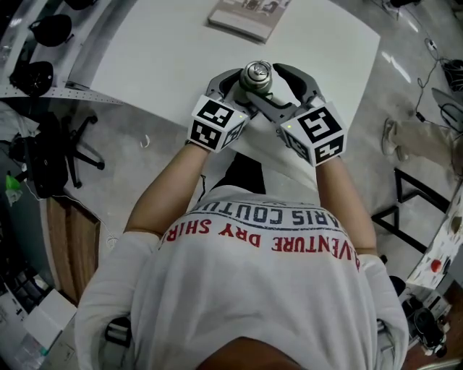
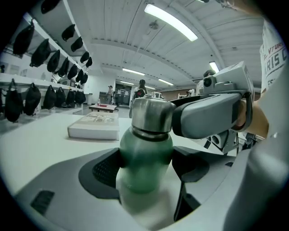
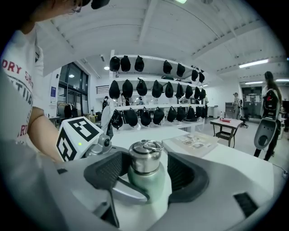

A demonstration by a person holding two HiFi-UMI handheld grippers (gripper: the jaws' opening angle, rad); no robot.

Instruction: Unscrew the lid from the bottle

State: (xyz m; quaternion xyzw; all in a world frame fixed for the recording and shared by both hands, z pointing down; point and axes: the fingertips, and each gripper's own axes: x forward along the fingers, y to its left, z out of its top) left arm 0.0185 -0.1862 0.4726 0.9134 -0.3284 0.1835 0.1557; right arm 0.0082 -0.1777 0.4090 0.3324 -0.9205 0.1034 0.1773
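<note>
A green bottle [image 2: 146, 158] with a steel lid [image 1: 257, 74] stands on the white table [image 1: 166, 50] near its front edge. My left gripper [image 2: 146, 167] is shut on the bottle's body, both pads pressing its sides below the lid. The right gripper [image 3: 146, 170] surrounds the lid [image 3: 145, 158] from the other side; its jaws stand wide, with a gap between the lid and the right-hand pad. In the head view the left gripper [image 1: 242, 87] and right gripper [image 1: 266, 85] meet at the bottle, their marker cubes toward me.
A closed book [image 1: 246, 14] lies at the table's far side, also visible as the book [image 2: 95, 126] behind the bottle. Shelves of black helmets [image 3: 153, 90] line the wall. An office chair [image 1: 65, 152] stands left of the table.
</note>
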